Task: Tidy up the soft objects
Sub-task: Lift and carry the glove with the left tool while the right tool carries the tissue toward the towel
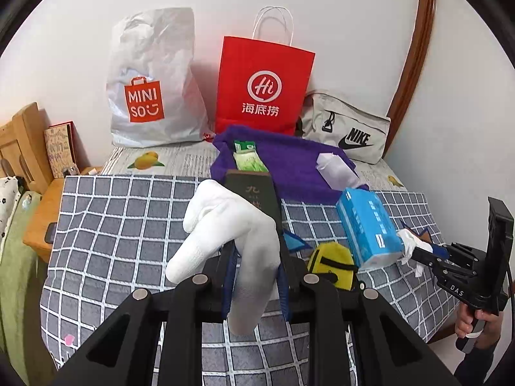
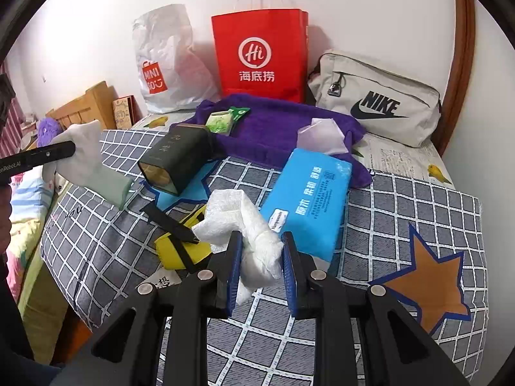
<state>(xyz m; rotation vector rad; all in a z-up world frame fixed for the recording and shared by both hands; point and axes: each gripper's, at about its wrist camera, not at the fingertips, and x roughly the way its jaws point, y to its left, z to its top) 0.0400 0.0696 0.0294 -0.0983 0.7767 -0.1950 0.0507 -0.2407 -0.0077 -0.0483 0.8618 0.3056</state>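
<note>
Your left gripper (image 1: 256,254) clamps a soft white sock (image 1: 222,225), its long axis toward ten o'clock above the checked quilt (image 1: 122,218). Your right gripper (image 2: 261,251) pinches a crinkly white tissue (image 2: 244,225).

White wall (image 1: 354,16) behind the bed; wooden headboard (image 1: 22,141) at left.

A home bedroom: checked quilt (image 1: 128,225) on a bed, wooden headboard (image 1: 19,141), shopping bags (image 1: 154,80)
</note>
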